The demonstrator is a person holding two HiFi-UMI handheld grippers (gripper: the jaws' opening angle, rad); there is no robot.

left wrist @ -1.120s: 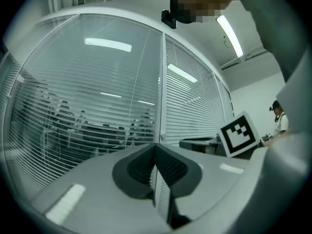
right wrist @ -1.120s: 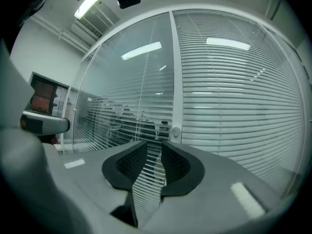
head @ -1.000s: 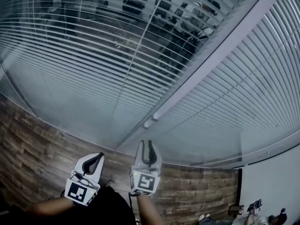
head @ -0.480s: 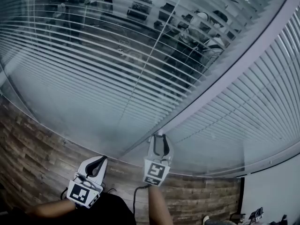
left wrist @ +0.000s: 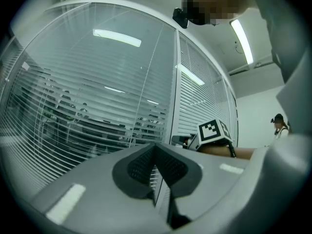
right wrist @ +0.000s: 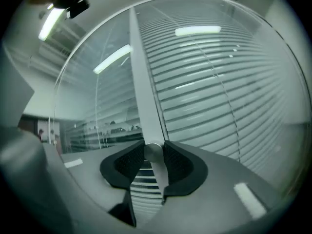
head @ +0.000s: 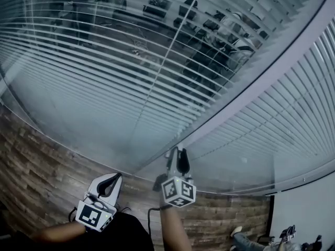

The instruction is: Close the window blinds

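- While we're facing the glass wall, the left gripper (head: 111, 178) is hanging low over the wood floor (head: 31, 161), jaws pressed together, nothing betw. them.
- Left-pane blinds (head: 104, 61) are sitting w/ slats tilted partway, so we're seeing an office thru the gaps.
- Right gripper (head: 176, 151) is reaching up to the frame post (head: 251, 88). Its jaws are closing on a round knob (right wrist: 153, 151) at the post, pads touching it on both sides.
- Right-pane blinds (head: 282, 119) are lying flatter, nearly opaque.
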